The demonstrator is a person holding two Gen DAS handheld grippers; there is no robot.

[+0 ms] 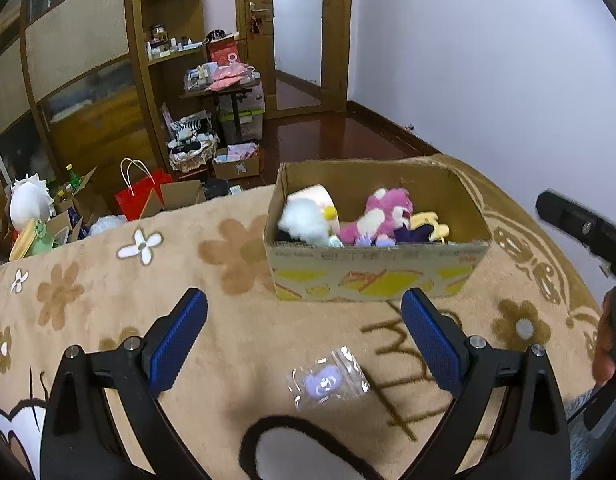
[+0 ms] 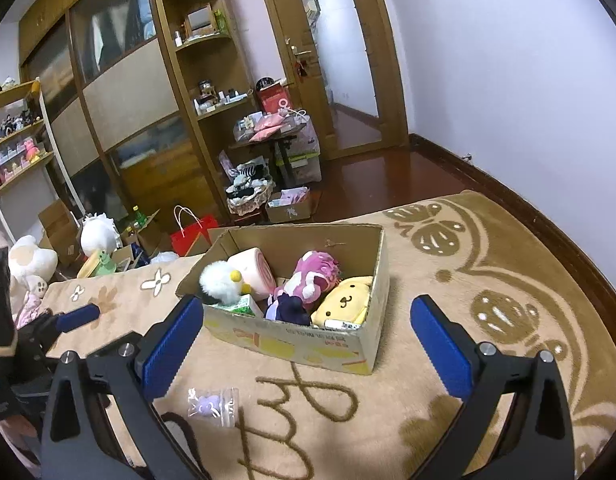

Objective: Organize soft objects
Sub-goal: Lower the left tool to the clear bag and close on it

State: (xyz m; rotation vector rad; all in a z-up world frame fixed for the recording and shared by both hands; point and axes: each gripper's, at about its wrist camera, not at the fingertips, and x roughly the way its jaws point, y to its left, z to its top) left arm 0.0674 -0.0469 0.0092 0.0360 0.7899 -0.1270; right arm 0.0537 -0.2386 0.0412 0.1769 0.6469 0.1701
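Note:
A cardboard box (image 1: 380, 276) (image 2: 292, 344) stands on the beige flowered blanket. It holds several plush toys: a white fluffy one (image 1: 304, 222) (image 2: 220, 282), a pink and white one (image 1: 382, 210) (image 2: 314, 274), a yellow one (image 2: 344, 300) and a pink roll (image 2: 254, 270). A small clear bag with a purple soft item (image 1: 326, 378) (image 2: 214, 406) lies on the blanket in front of the box. My left gripper (image 1: 304, 336) is open and empty, just above the bag. My right gripper (image 2: 308, 344) is open and empty, near the box front.
The blanket (image 1: 108, 320) ends at its far edge, with the floor beyond. On the floor stand a red paper bag (image 1: 138, 196), cardboard boxes, a basket (image 1: 192, 152) and a wooden shelf unit (image 2: 204, 80). Plush toys (image 2: 28, 264) lie at the left.

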